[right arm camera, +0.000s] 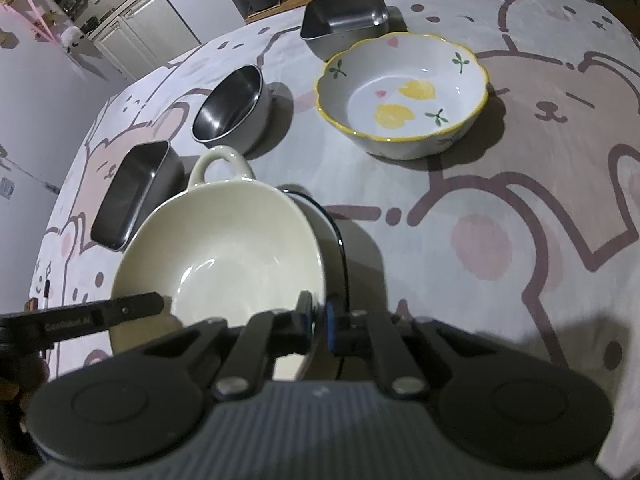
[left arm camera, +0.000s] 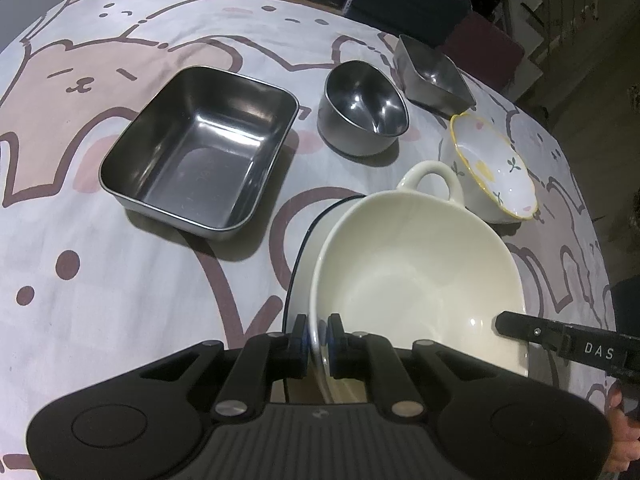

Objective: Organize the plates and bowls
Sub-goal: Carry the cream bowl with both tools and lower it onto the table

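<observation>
Cream-coloured and handled, the ceramic bowl (left arm camera: 416, 272) sits closest to both cameras, pinched from opposite sides. Its near rim passes between the blue pads of the left claw (left arm camera: 319, 340), which is clenched on that rim; in the right wrist view the right claw (right arm camera: 319, 322) is clenched on the rim across from it. Each claw's black finger reaches into the other camera's view over the bowl's rim.

Under the cream bowl lies a white dish with a dark rim line (left arm camera: 304, 240); only a crescent of it shows, so its shape and whether the bowl rests in it or is lifted off it cannot be told. The bowl's looped handle (left arm camera: 430, 178) points toward the far edge of the desk. A fingertip shows at the frame edge, mostly cut off.

On the desk's bear-print cloth (left arm camera: 120, 280) stand four more vessels, all empty. A large square steel tray (left arm camera: 200, 148) stands toward the left edge. A round steel bowl (left arm camera: 362, 106) is beyond the cream bowl, toward the far edge. A smaller square steel tray (left arm camera: 434, 74) stands at the far right corner. A scalloped yellow-rimmed bowl (right arm camera: 402, 94) painted with lemons and leaves stands just in front of that tray, near the right edge. The cream bowl is empty too.
</observation>
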The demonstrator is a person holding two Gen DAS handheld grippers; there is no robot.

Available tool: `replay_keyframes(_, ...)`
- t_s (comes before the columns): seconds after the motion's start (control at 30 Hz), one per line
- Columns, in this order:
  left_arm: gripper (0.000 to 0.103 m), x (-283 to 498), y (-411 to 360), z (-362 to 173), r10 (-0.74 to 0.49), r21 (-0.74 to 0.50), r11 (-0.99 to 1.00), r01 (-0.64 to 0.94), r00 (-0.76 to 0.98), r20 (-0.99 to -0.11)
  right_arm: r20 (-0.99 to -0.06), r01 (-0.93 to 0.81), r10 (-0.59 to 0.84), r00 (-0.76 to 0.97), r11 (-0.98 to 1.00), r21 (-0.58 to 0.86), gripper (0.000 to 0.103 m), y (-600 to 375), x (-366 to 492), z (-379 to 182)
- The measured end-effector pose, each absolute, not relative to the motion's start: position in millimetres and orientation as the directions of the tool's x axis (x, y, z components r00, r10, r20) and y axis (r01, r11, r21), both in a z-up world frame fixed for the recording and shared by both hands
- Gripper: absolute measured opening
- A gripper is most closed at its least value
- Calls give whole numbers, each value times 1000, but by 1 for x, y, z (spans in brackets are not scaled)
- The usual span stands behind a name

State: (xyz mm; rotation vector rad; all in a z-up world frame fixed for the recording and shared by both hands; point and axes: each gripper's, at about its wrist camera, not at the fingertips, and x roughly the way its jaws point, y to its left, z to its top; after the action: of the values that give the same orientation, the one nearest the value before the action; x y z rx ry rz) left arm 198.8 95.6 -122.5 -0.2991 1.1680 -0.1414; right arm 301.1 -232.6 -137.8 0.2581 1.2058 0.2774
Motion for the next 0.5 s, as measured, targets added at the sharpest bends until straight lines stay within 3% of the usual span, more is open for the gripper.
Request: replay_keyframes(0.5, 5, 194, 98, -108, -237, -269, 963, -17, 421, -875, -877, -76, 341, 337, 939, 336, 8, -231, 299, -137)
